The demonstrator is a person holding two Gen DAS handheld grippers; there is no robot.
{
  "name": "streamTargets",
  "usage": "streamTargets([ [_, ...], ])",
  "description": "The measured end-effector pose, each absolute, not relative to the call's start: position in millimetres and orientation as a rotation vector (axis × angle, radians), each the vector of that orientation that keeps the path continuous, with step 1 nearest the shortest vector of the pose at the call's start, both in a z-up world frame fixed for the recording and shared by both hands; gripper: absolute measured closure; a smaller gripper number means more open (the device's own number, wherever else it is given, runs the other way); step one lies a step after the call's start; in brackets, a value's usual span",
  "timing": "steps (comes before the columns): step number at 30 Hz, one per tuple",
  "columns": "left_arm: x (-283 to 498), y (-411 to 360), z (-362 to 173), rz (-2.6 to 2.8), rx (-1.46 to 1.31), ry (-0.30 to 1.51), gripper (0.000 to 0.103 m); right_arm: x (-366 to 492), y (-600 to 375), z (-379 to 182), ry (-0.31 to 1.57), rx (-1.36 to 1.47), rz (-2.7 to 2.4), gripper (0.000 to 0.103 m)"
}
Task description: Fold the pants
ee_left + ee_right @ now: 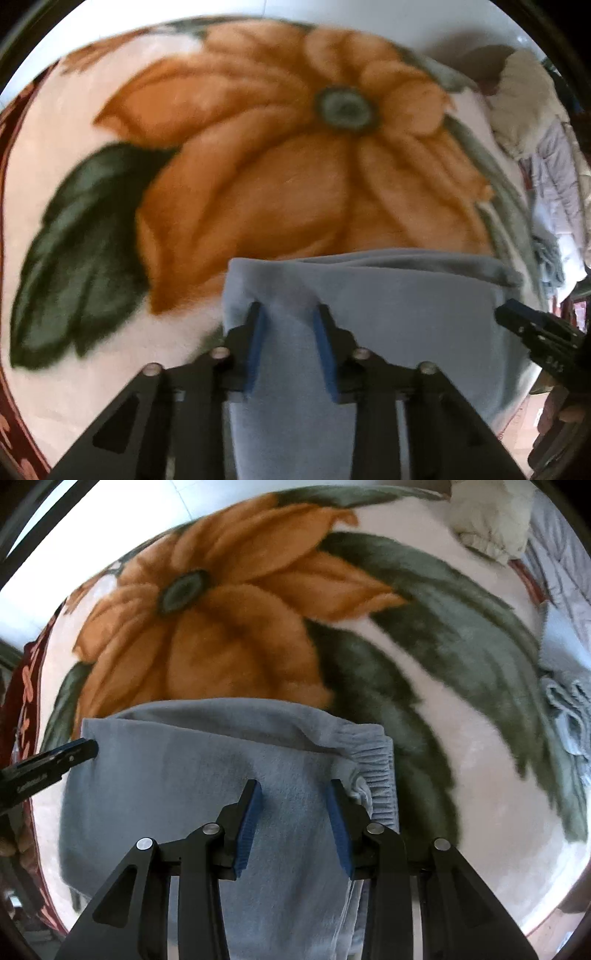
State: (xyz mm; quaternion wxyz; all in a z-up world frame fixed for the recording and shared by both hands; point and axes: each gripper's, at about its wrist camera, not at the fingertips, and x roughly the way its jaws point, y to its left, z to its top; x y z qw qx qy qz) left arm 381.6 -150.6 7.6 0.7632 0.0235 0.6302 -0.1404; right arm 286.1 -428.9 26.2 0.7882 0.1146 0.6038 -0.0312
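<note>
Light blue pants [406, 295] [184, 757] lie folded on a floral blanket [258, 147] [221, 627]. In the left wrist view my left gripper [289, 306] is shut on a thick fold of the pants near their left corner; the cloth tents up between the blue pads. My right gripper [293, 782] is shut on the pants beside the ribbed waistband [376, 768], cloth filling the gap between its pads. Each gripper's tip shows in the other's view: the right gripper [517, 317] at the right edge, the left gripper [88, 747] at the pants' left edge.
The blanket has a big orange flower, green leaves and a dark red border [29, 686]. A beige garment [524, 92] [491, 513] and pale quilted clothing [554, 166] lie at the far right, with a grey-blue cloth [569, 709] nearby. Beyond the blanket is white floor [37, 590].
</note>
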Motion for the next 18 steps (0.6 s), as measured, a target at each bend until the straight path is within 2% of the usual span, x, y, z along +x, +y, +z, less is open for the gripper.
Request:
streamTargets([
  [6,379.2,-155.1,6.5,-0.323,0.107,1.347,0.074,284.8,-431.5,28.1,1.294,0.272,-0.067,0.066],
  [12,376.8,-153.5,18.1,-0.309,0.088,1.369,0.072,262.3,-448.2,62.9,1.251,0.342,-0.122,0.066],
  [16,360.2,-143.2,30.4,-0.276,0.078,1.37,0.051,231.1,-468.2,65.9,1.271,0.452,-0.168,0.063],
  [18,351.0,-136.0,33.1,-0.253,0.057,1.381,0.05,217.4,-474.8,60.4,1.292,0.506,-0.181,0.062],
])
